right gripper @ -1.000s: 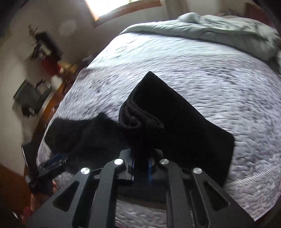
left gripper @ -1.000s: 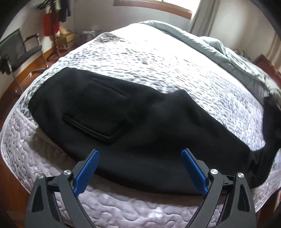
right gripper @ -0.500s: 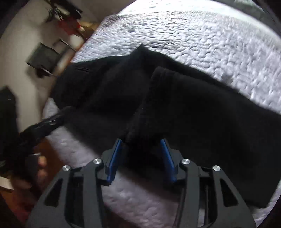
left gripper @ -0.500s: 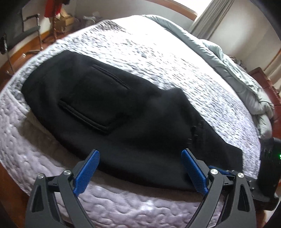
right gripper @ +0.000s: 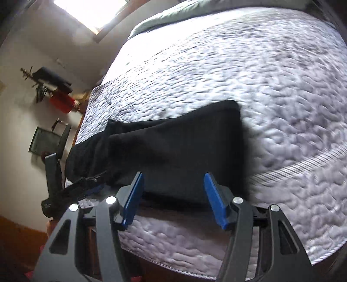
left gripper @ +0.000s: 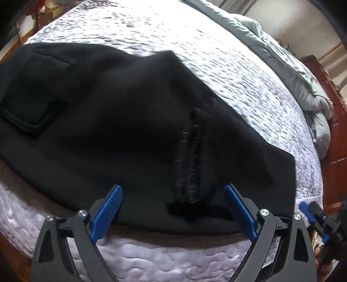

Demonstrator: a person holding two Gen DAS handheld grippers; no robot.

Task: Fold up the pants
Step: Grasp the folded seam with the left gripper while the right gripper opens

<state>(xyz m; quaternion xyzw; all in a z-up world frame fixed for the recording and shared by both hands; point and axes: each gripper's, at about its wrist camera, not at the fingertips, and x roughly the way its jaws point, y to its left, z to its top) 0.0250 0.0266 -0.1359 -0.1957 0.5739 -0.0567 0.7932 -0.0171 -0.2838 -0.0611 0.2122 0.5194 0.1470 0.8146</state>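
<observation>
Black pants lie across the near edge of the quilted mattress, a back pocket showing at the left. The leg ends are folded back over them, and the stitched cuffs lie on top. My left gripper hovers open just over the near edge of the cloth with nothing between its pads. My right gripper is opening its jaws, and the blue pads stand apart at the near edge of the folded pants without pressing on them. Each gripper shows at the side of the other's view: right gripper, left gripper.
A grey duvet is bunched along the far side of the bed beside a wooden headboard. A black chair, a red object and a window stand beyond the bed's left end. Bare mattress lies right of the pants.
The right gripper, shut on the leg ends a second ago, brought them over the pants, let go and spread its pads. The left gripper came lower and nearer the cloth, staying open.
</observation>
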